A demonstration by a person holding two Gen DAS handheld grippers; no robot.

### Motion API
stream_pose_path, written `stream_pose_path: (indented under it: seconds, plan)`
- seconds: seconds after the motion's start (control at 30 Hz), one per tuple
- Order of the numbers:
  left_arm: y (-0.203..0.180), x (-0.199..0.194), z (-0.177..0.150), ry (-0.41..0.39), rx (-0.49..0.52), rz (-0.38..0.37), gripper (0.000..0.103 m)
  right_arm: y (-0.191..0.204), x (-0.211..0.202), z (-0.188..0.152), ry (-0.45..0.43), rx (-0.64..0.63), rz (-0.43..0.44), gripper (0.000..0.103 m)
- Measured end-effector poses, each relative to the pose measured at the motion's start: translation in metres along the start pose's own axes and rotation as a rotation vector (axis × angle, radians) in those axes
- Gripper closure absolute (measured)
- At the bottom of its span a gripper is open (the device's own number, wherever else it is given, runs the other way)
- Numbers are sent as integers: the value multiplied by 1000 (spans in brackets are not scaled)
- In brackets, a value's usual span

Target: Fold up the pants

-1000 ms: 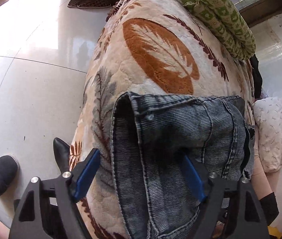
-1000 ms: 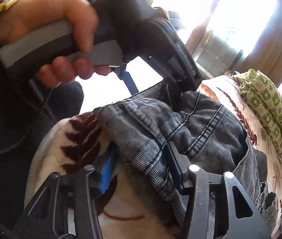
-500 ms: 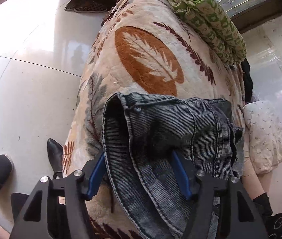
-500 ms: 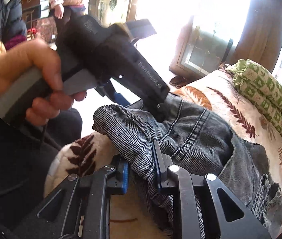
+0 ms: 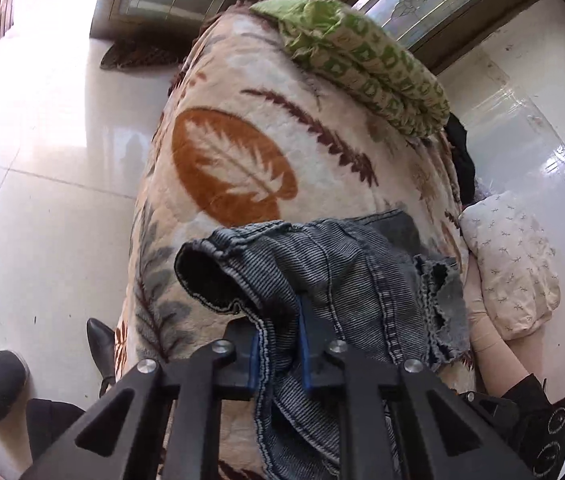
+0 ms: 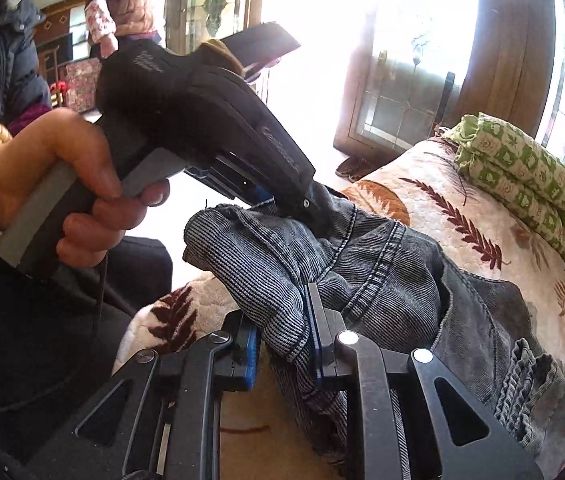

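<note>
The left gripper (image 5: 278, 350) has its two blue-padded fingers (image 5: 253, 360) drawn close together, pinching a fold of the pants (image 5: 346, 280) between them. The right gripper (image 6: 286, 350) is likewise nearly closed, its fingers (image 6: 316, 344) clamped on a bunched edge of the same cloth. In the right wrist view, the person's left hand (image 6: 62, 192) appears at the left, wrapped around the grey handle of the left gripper, index finger on the trigger, the tool angled down to the right.

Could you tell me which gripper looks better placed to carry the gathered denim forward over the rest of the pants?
Probably the left gripper: it is shut on the pants near their leading edge, facing open blanket.
</note>
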State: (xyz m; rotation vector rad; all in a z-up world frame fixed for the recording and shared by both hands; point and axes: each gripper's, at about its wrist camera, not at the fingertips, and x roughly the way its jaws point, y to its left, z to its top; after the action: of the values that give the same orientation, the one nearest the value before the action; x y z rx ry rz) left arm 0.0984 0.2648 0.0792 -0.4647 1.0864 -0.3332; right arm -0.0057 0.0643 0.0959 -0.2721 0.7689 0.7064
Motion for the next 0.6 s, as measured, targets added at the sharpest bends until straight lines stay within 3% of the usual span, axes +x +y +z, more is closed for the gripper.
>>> stream_pose_path:
  seconds: [0.27, 0.6]
  plan:
    - [-50, -25, 10, -60, 70, -28, 87, -37, -37, 2, -45, 172, 33, 85]
    - [-152, -20, 21, -69, 219, -101, 87, -89, -91, -21, -104, 336, -4, 85]
